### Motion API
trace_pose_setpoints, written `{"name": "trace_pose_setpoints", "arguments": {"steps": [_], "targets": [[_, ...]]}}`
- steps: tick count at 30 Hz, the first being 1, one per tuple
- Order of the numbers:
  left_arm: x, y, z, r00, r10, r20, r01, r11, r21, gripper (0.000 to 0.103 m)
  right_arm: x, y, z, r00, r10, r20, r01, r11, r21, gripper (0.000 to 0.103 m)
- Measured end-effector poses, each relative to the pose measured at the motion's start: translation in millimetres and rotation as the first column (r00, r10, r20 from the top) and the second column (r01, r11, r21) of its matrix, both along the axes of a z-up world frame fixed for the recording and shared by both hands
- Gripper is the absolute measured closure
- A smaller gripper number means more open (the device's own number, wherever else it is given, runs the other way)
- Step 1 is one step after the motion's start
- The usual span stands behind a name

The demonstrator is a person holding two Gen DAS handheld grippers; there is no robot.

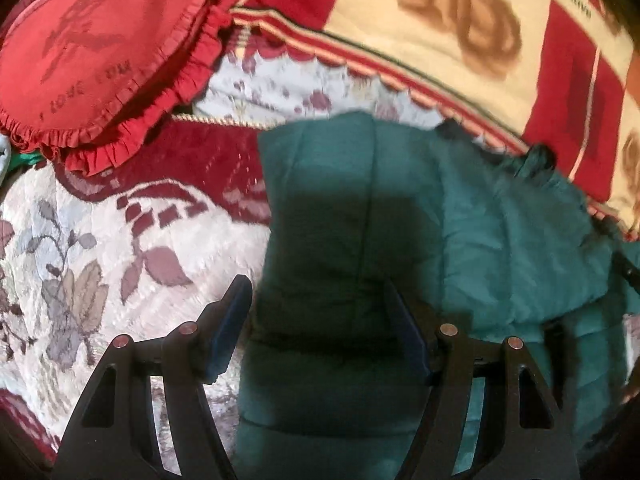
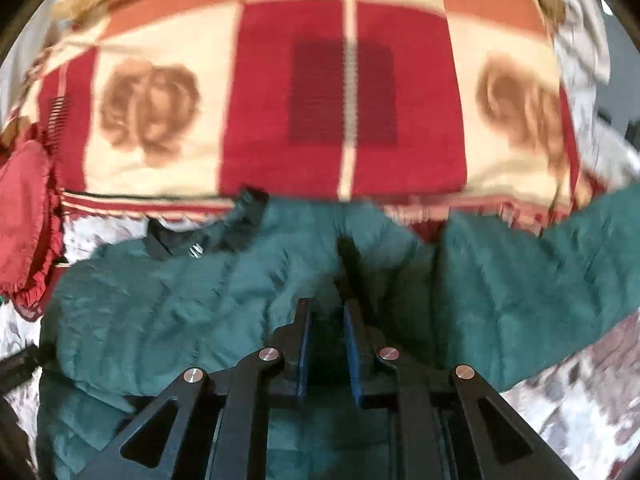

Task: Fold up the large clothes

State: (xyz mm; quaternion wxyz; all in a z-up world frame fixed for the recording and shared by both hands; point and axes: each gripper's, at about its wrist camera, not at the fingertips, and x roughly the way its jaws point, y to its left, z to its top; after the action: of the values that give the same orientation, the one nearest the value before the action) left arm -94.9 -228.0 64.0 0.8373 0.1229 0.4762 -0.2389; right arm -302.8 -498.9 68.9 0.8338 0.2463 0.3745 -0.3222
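A large teal quilted garment (image 1: 500, 240) lies spread on a floral bedspread (image 1: 80, 260), its dark collar towards the blanket behind. My left gripper (image 1: 316, 284) hangs open just above the garment's left edge. One finger is over the bedspread and the other over the teal cloth, and neither pad presses on anything. In the right wrist view the same garment (image 2: 160, 300) fills the lower half. My right gripper (image 2: 326, 312) has its jaws drawn close together, with a raised fold of teal fabric pinched between the blue pads.
A red frilled cushion (image 1: 100, 52) sits at the back left, also at the left edge (image 2: 24, 208). A red and cream checked blanket (image 1: 460, 20) with brown rose prints lies piled behind the garment (image 2: 348, 92). Floral bedspread (image 2: 580, 392) shows at the right.
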Motion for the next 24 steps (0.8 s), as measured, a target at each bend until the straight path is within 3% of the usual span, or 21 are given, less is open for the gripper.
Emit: {"name": "trace_pose_setpoints", "arguments": {"steps": [4,5,6,8,12,16,19,21,24], "targets": [[2.2,5.2,-3.4,1.0,0.016,-0.01,-0.017,0.999,-0.033,0.034,-18.5,3.7,6.2,1.0,-0.024,0.017,0.023,0.999,0.039,0.086],[2.5,6.0,-2.7,1.0,0.018,-0.013,-0.018,0.999,-0.035,0.034,-21.6,5.2,10.0,0.999,-0.022,0.023,0.021,0.999,0.048,0.075],[2.3,6.2,-1.1,1.0,0.019,-0.014,-0.019,0.999,-0.036,0.034,-25.9,7.2,17.0,0.999,-0.015,0.051,0.012,0.998,0.059,0.053],[1.1,9.1,5.9,1.0,0.026,-0.007,-0.026,0.998,-0.051,0.034,-30.4,17.3,29.5,0.993,0.006,0.115,-0.013,0.998,0.054,0.029],[-4.2,13.0,24.4,0.999,0.028,0.027,-0.025,0.995,-0.101,0.034,-12.7,34.2,47.4,0.99,0.077,0.118,-0.079,0.997,0.011,0.028],[-6.2,5.1,34.9,0.998,0.013,0.067,-0.006,0.995,-0.099,0.034,12.9,41.2,46.2,0.985,0.142,0.095,-0.142,0.99,-0.009,0.028],[-5.0,-4.3,32.1,0.997,0.005,0.073,0.002,0.996,-0.086,0.034,40.5,44.3,36.2,0.978,0.206,0.022,-0.205,0.978,-0.041,0.031],[-3.6,-9.1,26.6,0.997,0.004,0.071,0.002,0.997,-0.078,0.034,52.8,41.9,24.5,0.974,0.223,-0.028,-0.224,0.974,-0.036,0.043],[-2.4,-17.4,14.2,0.998,-0.003,0.066,0.007,0.999,-0.053,0.034,61.8,35.3,4.9,0.974,0.218,-0.061,-0.219,0.976,-0.009,0.043]]}}
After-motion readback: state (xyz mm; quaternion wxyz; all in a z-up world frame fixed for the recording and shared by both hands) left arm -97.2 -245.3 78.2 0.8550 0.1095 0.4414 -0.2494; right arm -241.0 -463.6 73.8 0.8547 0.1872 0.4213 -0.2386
